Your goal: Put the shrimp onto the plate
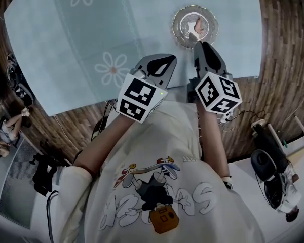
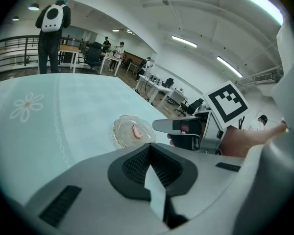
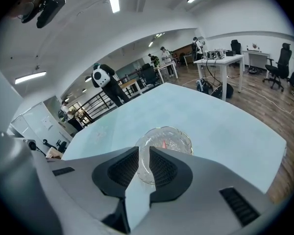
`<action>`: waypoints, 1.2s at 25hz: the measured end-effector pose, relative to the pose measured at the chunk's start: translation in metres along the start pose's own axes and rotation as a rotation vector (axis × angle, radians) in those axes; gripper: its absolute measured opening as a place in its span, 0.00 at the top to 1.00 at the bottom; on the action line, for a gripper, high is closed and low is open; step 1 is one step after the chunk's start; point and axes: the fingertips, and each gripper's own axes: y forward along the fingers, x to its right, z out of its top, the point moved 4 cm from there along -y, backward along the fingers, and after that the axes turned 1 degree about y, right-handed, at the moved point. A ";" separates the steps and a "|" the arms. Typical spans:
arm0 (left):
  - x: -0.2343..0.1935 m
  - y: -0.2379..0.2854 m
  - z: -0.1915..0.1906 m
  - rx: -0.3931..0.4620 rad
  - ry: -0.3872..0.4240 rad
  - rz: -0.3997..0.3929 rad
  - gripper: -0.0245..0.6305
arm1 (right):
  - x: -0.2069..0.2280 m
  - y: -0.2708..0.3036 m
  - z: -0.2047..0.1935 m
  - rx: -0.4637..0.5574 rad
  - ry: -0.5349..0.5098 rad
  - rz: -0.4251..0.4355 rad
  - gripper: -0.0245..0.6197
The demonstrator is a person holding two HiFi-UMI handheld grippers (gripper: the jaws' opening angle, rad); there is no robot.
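Observation:
A pink shrimp point(image 1: 197, 27) lies on the clear glass plate point(image 1: 178, 27) at the far right of the light-blue table. My right gripper point(image 1: 200, 44) hovers just short of the plate's near rim. In the right gripper view its jaws stand a narrow gap apart and hold nothing, and the plate point(image 3: 181, 137) with the shrimp point(image 3: 165, 144) shows beyond the tips. My left gripper point(image 1: 171, 58) is to the left of the right one, tips touching, empty. The left gripper view has the plate point(image 2: 120, 131) and shrimp point(image 2: 136, 131) ahead, with the right gripper's fingers point(image 2: 176, 127) beside them.
The blue tablecloth point(image 1: 91, 39) carries daisy prints point(image 1: 111, 67). The table's near edge runs just under both grippers, with wooden floor point(image 1: 281, 44) on the right. Cables and gear lie on the floor point(image 1: 271, 161). A person with a panda backpack point(image 2: 51, 28) stands far off among office desks.

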 end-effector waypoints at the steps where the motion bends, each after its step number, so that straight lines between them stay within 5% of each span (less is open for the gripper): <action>1: 0.002 -0.003 0.000 0.006 0.007 -0.001 0.95 | -0.004 -0.004 0.000 0.007 -0.003 0.003 0.83; 21: 0.050 -0.095 -0.028 0.127 0.118 -0.075 0.95 | -0.085 -0.109 -0.043 0.156 -0.043 -0.009 0.86; 30: 0.084 -0.096 -0.030 0.151 0.180 -0.098 0.95 | -0.066 -0.160 -0.065 0.208 -0.032 -0.050 0.86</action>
